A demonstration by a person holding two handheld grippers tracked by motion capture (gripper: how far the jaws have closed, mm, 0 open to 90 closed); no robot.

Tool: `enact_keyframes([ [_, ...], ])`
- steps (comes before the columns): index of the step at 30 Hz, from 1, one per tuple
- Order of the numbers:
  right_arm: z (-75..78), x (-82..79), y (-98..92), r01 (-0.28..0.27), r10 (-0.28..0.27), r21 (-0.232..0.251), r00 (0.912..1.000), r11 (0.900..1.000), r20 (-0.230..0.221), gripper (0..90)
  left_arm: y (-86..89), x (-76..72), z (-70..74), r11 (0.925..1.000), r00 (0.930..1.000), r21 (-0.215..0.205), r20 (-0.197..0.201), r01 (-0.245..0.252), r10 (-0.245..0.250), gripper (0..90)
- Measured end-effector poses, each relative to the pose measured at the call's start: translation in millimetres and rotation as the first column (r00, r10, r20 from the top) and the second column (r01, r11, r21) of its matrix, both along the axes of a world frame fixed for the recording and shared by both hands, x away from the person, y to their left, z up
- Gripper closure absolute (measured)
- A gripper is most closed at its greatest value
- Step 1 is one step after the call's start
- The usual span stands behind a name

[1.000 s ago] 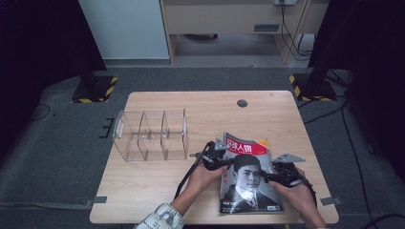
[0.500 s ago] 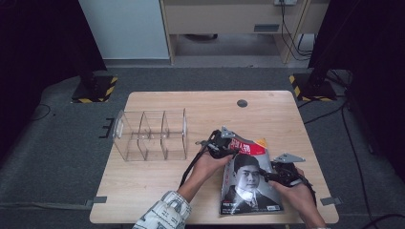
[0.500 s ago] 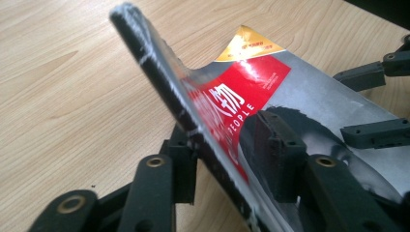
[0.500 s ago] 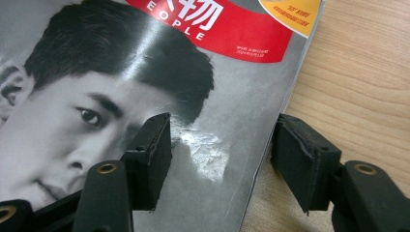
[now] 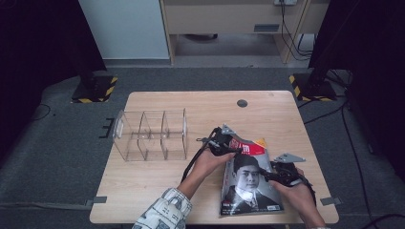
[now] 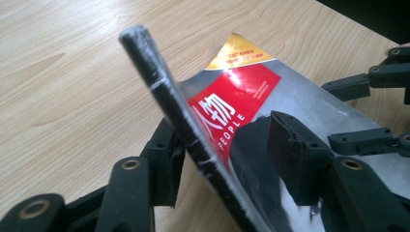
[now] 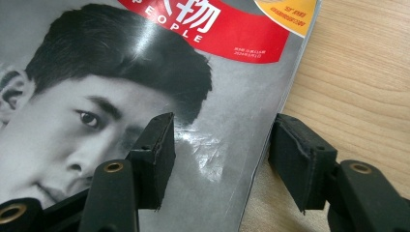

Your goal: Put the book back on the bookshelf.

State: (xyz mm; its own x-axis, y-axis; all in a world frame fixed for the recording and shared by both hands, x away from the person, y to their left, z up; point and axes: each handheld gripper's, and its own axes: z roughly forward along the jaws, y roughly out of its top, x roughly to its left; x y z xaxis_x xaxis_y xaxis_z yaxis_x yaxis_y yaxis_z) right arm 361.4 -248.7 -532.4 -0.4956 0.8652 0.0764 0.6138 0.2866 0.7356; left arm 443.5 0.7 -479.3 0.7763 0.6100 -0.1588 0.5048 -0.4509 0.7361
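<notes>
Jaws of the left gripper (image 6: 227, 159) straddle the lifted spine edge of the magazine (image 5: 248, 183); they have just been opening, and the right-hand pad stands clear of the cover, though whether the left-hand pad touches the spine is hard to tell. Right gripper (image 7: 220, 159) jaws have been closing and stand apart, astride the magazine's other long edge, neither pad pressing. On the table (image 5: 181, 102) the magazine lies toward five o'clock, its far end raised. Bare wood runs from nine round to twelve, past the clear organizer (image 5: 150, 136) at nine.
</notes>
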Motion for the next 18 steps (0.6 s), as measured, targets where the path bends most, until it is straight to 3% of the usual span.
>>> enact_keyframes([
  [9, -0.3, -0.5, 0.5, 0.004, -0.004, 0.009, 1.0000, 1.000, 0.001, 42.8, -6.4, 8.4, -3.2, 0.9998, 1.0000, 0.020, -0.004, 0.005, -0.005, 43.6],
  [18, -0.9, -0.2, -1.2, -0.004, 0.003, 0.016, 1.0000, 1.000, 0.008, 45.4, -5.5, 14.3, -5.1, 0.9997, 0.9996, 0.014, -0.019, 0.022, -0.021, 50.1],
])
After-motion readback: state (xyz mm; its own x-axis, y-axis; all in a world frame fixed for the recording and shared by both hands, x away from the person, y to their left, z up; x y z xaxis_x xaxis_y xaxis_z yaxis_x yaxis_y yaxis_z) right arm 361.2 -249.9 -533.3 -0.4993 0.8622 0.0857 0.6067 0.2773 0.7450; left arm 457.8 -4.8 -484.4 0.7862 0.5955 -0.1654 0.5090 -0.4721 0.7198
